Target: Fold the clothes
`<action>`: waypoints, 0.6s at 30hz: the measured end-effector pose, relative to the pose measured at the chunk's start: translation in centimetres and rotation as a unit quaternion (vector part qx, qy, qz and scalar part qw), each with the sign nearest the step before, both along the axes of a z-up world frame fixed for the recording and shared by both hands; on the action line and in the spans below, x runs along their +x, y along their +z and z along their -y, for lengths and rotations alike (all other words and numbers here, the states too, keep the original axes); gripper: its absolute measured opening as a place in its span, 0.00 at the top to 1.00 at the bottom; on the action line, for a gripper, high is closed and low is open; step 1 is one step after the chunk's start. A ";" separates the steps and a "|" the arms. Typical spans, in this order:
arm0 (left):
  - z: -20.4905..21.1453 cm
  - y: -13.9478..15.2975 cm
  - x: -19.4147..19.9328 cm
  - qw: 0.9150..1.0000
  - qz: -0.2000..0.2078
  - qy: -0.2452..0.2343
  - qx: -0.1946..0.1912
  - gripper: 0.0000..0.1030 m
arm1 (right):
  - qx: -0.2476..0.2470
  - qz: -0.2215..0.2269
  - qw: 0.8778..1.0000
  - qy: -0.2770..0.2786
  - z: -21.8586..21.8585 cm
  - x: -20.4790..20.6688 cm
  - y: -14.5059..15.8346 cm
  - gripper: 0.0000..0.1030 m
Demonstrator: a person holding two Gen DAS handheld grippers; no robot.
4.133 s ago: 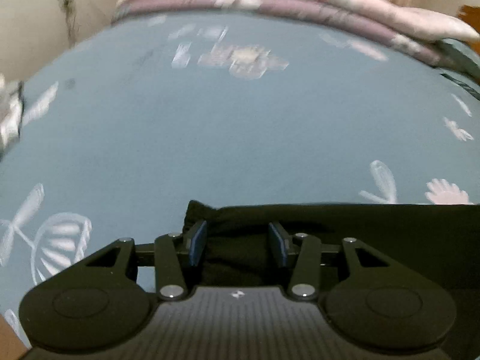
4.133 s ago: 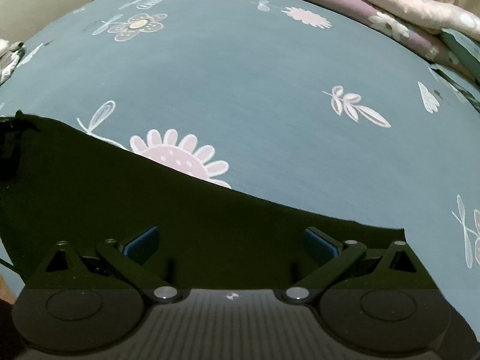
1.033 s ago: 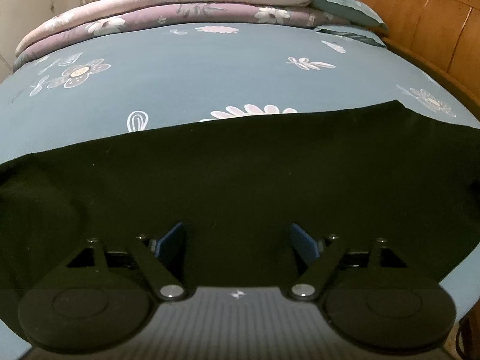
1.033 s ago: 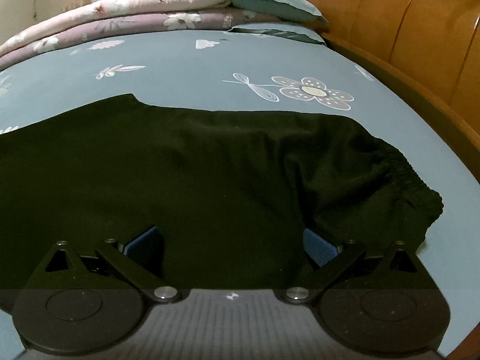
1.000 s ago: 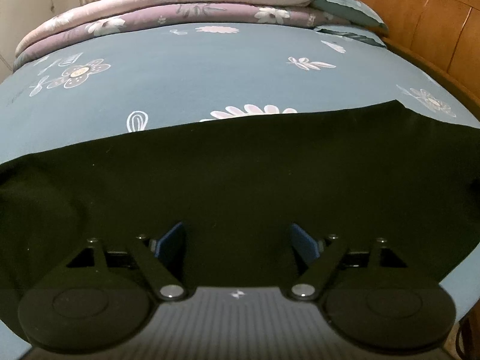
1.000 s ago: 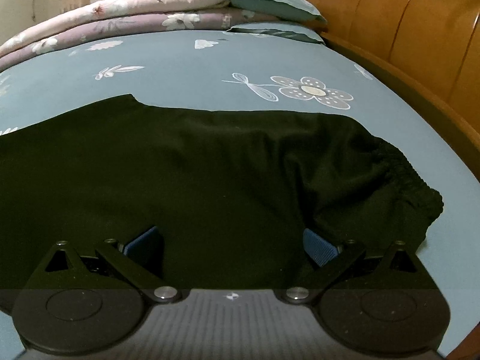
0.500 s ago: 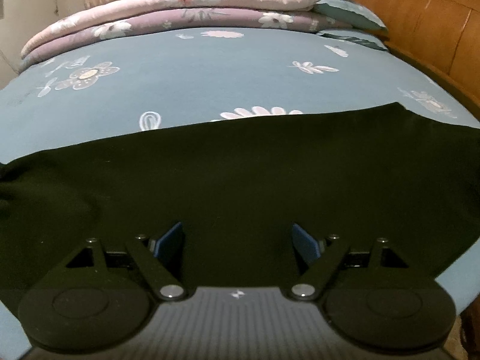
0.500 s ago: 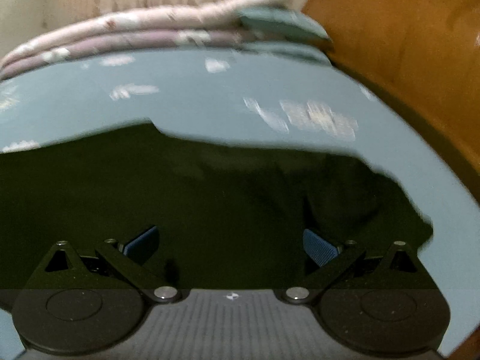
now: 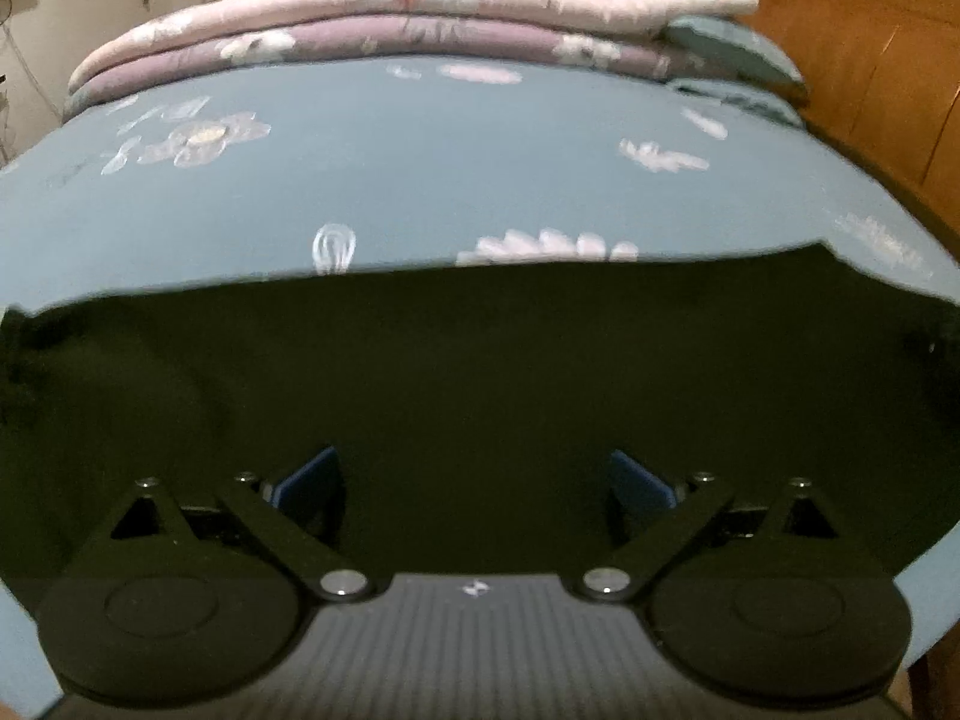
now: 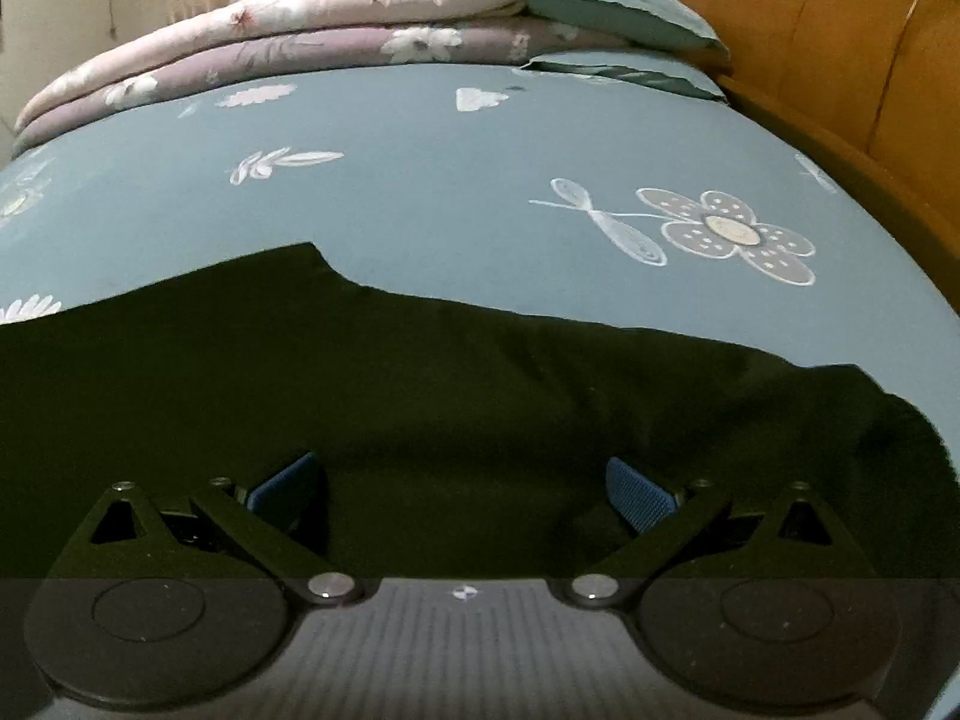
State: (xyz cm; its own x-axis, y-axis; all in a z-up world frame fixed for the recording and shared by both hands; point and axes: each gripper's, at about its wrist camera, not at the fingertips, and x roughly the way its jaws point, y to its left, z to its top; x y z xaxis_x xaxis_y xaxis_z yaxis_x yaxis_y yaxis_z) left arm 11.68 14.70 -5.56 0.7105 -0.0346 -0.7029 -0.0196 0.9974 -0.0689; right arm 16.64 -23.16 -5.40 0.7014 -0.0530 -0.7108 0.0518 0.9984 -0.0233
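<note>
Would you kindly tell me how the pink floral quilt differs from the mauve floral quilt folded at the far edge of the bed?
The pink floral quilt lies on top; the mauve floral quilt lies beneath it, on the blue floral bedsheet. The pink one is paler, the mauve one darker. Both are folded, flower-printed and stacked beside the teal pillows.

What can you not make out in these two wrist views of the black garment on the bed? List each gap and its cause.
- Black garment, left wrist view: its near edge is hidden behind the left gripper.
- Right wrist view: its left part is cut off by the frame; the right gripper hides the near edge.
- Folds and seams: lost in dark fabric.
- Bedsheet prints, left view: blurred.
</note>
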 end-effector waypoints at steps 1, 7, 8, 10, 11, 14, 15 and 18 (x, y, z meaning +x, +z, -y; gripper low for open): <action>0.0 0.3 0.6 1.000 0.004 -0.005 0.000 0.06 | -0.001 0.001 1.000 -0.002 0.0 -0.2 0.3 0.00; 0.1 0.3 4.5 1.000 0.004 -0.013 -0.001 0.06 | -0.011 0.011 0.999 0.031 -2.3 1.5 2.2 0.00; 0.0 0.1 5.0 1.000 0.002 -0.011 -0.003 0.06 | -0.013 0.016 0.999 0.039 -2.8 1.9 2.6 0.00; -0.6 -0.1 5.6 1.000 0.001 0.003 0.001 0.06 | -0.008 0.019 0.998 0.055 -3.8 2.9 3.1 0.00; -0.9 -0.1 5.9 1.000 0.001 0.012 0.002 0.06 | -0.004 0.018 0.998 0.063 -4.3 3.4 3.1 0.00; -2.1 -0.5 6.6 0.999 -0.010 0.033 -0.009 0.06 | 0.004 0.004 0.996 0.085 -5.7 4.7 2.6 0.00; -2.5 -0.7 6.9 0.999 -0.016 0.040 -0.015 0.06 | 0.006 -0.002 0.996 0.091 -6.1 5.1 2.3 0.00; -3.3 -0.8 6.6 0.998 -0.017 0.051 -0.016 0.06 | 0.007 -0.024 0.994 0.102 -6.9 6.0 1.3 0.00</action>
